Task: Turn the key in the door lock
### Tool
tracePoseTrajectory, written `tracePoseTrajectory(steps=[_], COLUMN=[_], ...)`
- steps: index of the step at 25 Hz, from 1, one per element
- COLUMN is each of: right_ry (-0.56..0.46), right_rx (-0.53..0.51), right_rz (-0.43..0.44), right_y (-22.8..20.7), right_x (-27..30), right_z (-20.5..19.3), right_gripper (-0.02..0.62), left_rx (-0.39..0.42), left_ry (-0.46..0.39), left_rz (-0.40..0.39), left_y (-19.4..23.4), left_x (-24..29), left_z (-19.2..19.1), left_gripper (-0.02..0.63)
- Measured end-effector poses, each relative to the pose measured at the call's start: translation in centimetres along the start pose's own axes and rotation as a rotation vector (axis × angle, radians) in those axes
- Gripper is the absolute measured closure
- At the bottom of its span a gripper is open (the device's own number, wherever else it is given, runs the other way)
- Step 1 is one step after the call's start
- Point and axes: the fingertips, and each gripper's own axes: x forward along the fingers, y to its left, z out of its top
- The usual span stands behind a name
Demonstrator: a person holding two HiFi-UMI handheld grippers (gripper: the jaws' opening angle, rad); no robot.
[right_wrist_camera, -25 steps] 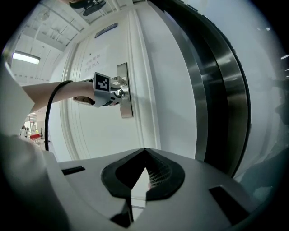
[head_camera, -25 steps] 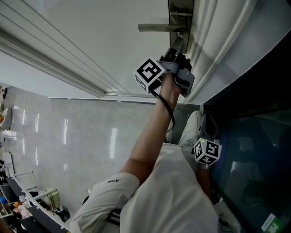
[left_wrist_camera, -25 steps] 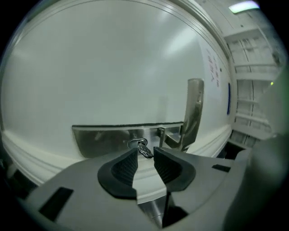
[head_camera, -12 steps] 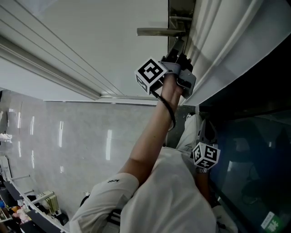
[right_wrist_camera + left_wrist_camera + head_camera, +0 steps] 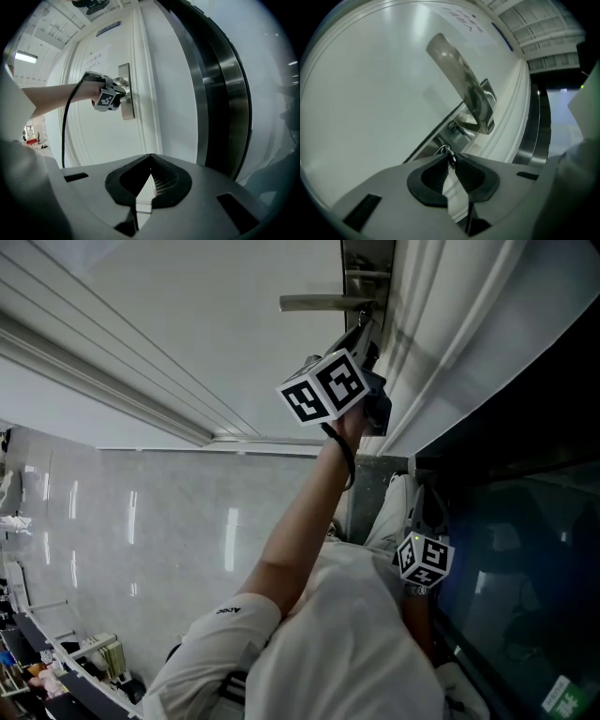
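The metal lock plate (image 5: 366, 268) with its lever handle (image 5: 323, 303) sits on a white door (image 5: 234, 324). My left gripper (image 5: 367, 326) reaches level up to the plate just below the handle (image 5: 459, 79). Its jaws have just been closing, and a small metal key (image 5: 449, 153) with a ring is pinched between the fingertips at the keyhole. The right gripper view shows that left gripper (image 5: 123, 96) against the plate (image 5: 125, 91). My right gripper (image 5: 150, 157) hangs back near the person's body, shut with nothing in it; the head view shows its marker cube (image 5: 425, 559).
The white door frame (image 5: 450, 324) runs beside the lock. A dark glass panel (image 5: 525, 559) with a metal edge stands to the right. Pale polished floor (image 5: 141, 540) lies below, with shelves of goods (image 5: 56, 662) at the lower left.
The left gripper has rolled about its own axis at the lock; its marker cube now shows two faces. Its place has stayed the same. The right gripper has barely moved.
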Motion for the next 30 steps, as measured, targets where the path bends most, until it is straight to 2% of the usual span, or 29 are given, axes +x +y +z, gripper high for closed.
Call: tracePoseTrajectory(steps=[7, 12, 18, 24, 28, 30], right_ry=[-0.014, -0.029, -0.087, -0.138, -0.131, -0.122], right_rx=[0.012, 0.013, -0.006, 0.000, 0.015, 0.017], right_rz=[-0.003, 0.002, 0.026, 0.018, 0.007, 0.009], right_y=[0.3, 0.2, 0.7, 0.3, 0.1, 0.3], right_x=[-0.2, 0.1, 1.4, 2.3, 2.4, 2.4], right_z=[0.0, 0.4, 2.6, 4.8, 4.5, 4.1], right_gripper=[0.594, 0.594, 0.594, 0.594, 0.594, 0.594], left_rx=[0.467, 0.759, 1.172, 1.462, 1.616, 1.666], left_ry=[0.080, 0.136, 0.230, 0.303, 0.333, 0.339], left_rz=[0.190, 0.239, 0.310, 0.315, 0.324, 0.330], left_y=[-0.1, -0.4, -0.4, -0.4, -0.4, -0.3], left_x=[-0.1, 0.1, 0.4, 0.4, 0.3, 0.4], left_z=[0.0, -0.3, -0.9, -1.2, -1.5, -1.5], left_gripper=[0.565, 0.565, 0.565, 0.565, 0.566, 0.569])
